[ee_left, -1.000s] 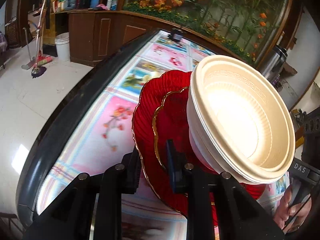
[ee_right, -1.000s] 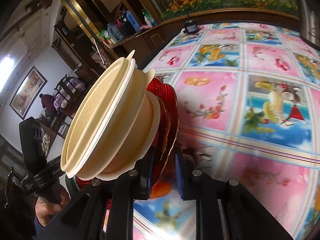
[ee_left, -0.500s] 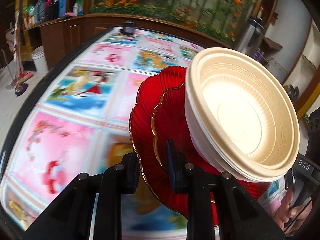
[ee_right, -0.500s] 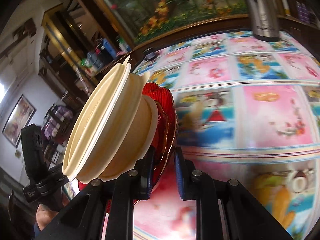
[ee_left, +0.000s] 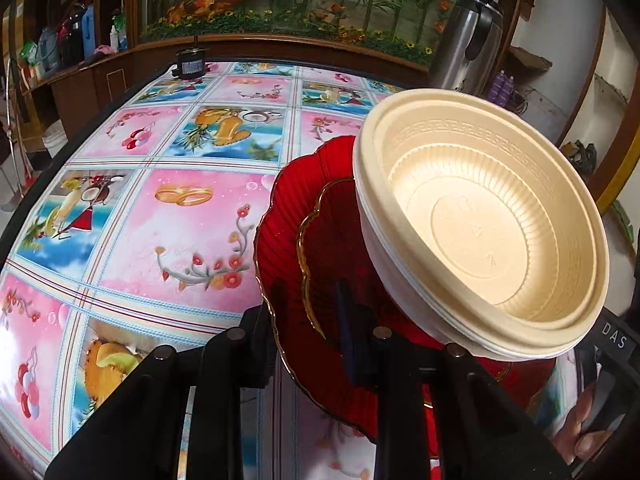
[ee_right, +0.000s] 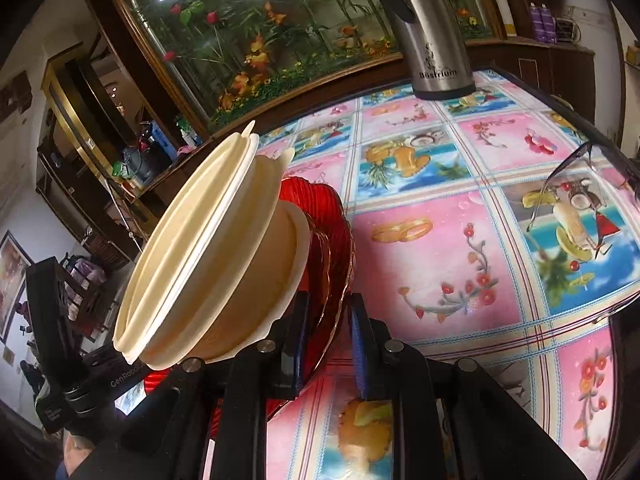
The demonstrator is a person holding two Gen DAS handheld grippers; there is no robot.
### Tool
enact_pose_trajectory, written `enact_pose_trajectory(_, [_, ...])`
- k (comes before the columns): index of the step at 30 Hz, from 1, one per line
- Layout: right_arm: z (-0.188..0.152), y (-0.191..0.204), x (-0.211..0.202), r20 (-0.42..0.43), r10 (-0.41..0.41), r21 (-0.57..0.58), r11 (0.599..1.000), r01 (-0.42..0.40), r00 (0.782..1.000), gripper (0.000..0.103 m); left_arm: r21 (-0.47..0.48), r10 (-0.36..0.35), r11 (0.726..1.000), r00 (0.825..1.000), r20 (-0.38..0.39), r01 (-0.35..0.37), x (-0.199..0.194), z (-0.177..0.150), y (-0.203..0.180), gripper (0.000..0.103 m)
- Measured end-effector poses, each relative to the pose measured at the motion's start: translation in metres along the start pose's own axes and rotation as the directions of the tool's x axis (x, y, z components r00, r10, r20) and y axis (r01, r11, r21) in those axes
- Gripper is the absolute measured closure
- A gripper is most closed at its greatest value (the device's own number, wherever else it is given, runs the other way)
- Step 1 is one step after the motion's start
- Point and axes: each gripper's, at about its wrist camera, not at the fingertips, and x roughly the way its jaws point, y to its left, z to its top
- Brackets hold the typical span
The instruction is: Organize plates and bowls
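**Two grippers carried the stack by the plate rims**

The left gripper [ee_left: 308,320] was pinched tight on the rim of the red plates [ee_left: 288,248]. The right gripper [ee_right: 326,332] pinched the same rims from the other side. So the whole stack was up in the air, tipped on its side, above the table [ee_left: 180,208] with its picture cloth.

There looked to be two red plates, a big one and a smaller one with a gold edge. On them sat the cream bowls [ee_left: 480,232], nested one inside the other. The top bowl was empty inside.

The plates looked like glass, so they were likely hard, slippery and easy to break. The bowls looked like thin plastic, light and a bit bendy. Nothing gripped the bowls, so they could slide off such a tilted stack. The rims, at 6 o'clock in each wrist view, seemed the best place to hold.

A steel flask [ee_right: 432,32] stood on the table at 12 o'clock in the right view, well apart from the stack. Sunglasses [ee_right: 560,184] lay at 3 o'clock.
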Motion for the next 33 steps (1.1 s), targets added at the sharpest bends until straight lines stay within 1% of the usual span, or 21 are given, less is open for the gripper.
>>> enact_pose_trajectory(3, [-0.005, -0.003, 0.008, -0.026, 0.005, 0.008, 1.0, -0.005, 1.0, 0.084, 0.003, 0.009, 1.0, 1.0, -0.004, -0.009, 0.006, -0.002, 0.001, 0.08])
enact_pose_trajectory(5, [-0.008, -0.006, 0.01, -0.044, 0.003, 0.014, 1.0, -0.002, 0.999, 0.082, -0.007, -0.003, 1.0, 1.0, -0.015, 0.003, 0.012, -0.005, 0.002, 0.08])
enact_pose_trajectory(6, [-0.009, -0.008, 0.011, -0.054, 0.007, 0.02, 1.0, -0.006, 0.999, 0.08, -0.007, -0.01, 1.0, 1.0, -0.008, 0.01, 0.013, -0.007, 0.002, 0.08])
enact_pose_trajectory(8, [-0.009, -0.01, 0.012, -0.055, 0.019, 0.028, 0.999, -0.017, 0.998, 0.08, 0.002, -0.007, 1.0, 1.0, 0.003, 0.007, 0.011, -0.007, -0.001, 0.08])
enact_pose_trajectory(11, [-0.01, -0.008, 0.013, -0.054, -0.006, 0.008, 1.0, 0.007, 0.998, 0.08, -0.005, -0.025, 1.0, 1.0, 0.006, 0.025, 0.012, -0.008, 0.0, 0.08])
enact_pose_trajectory(17, [-0.011, -0.007, 0.013, -0.06, -0.008, 0.003, 1.0, 0.008, 0.998, 0.079, -0.027, -0.057, 0.998, 0.998, 0.008, 0.058, 0.009, -0.009, 0.005, 0.08])
enact_pose_trajectory(23, [-0.009, -0.007, 0.011, -0.056, -0.002, 0.003, 1.0, 0.002, 0.998, 0.077, -0.017, -0.054, 0.998, 0.998, 0.032, 0.054, 0.004, -0.009, 0.003, 0.071])
enact_pose_trajectory(25, [-0.009, -0.006, 0.012, -0.055, -0.008, -0.005, 1.0, 0.007, 0.998, 0.077, -0.012, -0.046, 0.999, 0.998, 0.035, 0.046, 0.004, -0.009, 0.002, 0.061])
enact_pose_trajectory(29, [-0.009, -0.007, 0.011, -0.051, -0.004, -0.003, 1.0, 0.004, 0.999, 0.077, -0.015, -0.034, 0.999, 0.998, 0.051, 0.035, 0.001, -0.011, 0.005, 0.052])
enact_pose_trajectory(31, [-0.008, -0.006, 0.008, -0.041, -0.008, -0.006, 1.0, 0.007, 0.999, 0.077, -0.028, -0.025, 0.999, 0.998, 0.056, 0.026, -0.001, -0.013, 0.01, 0.039])
enact_pose_trajectory(33, [-0.007, -0.005, 0.003, -0.019, -0.021, -0.014, 1.0, 0.021, 1.0, 0.076, -0.045, -0.011, 0.999, 0.998, 0.061, 0.014, -0.004, -0.016, 0.016, 0.038])
